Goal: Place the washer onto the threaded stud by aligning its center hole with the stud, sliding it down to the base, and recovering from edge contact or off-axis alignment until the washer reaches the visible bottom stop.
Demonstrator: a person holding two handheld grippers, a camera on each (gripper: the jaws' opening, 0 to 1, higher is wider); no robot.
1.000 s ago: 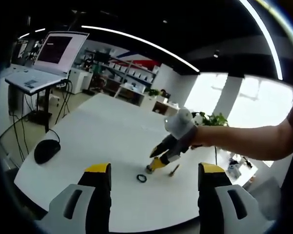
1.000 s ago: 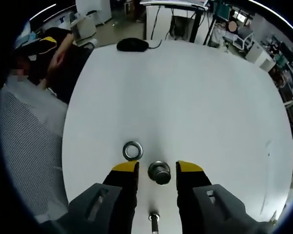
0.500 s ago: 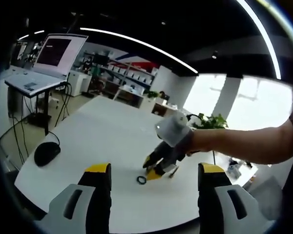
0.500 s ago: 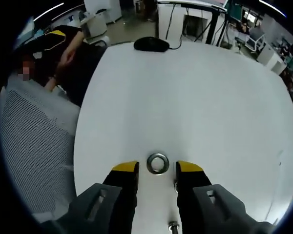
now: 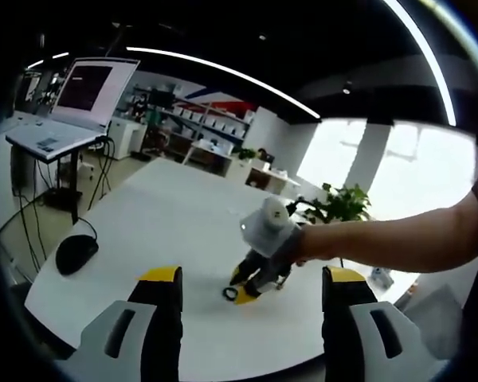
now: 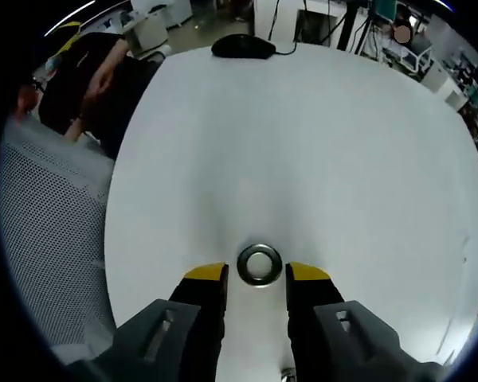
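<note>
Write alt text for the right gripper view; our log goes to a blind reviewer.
A metal washer lies flat on a white table, just ahead of the tips of the open right gripper, centred on the gap between its yellow-tipped jaws. A black mouse sits at the table's far edge, and a person sits off to the left.

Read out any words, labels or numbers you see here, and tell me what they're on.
No text can be read.
Laptop screen: lit, content too blurred and small to read.
Washer: no marking visible.
Right gripper and left gripper: no label visible on the yellow-tipped jaws.
</note>
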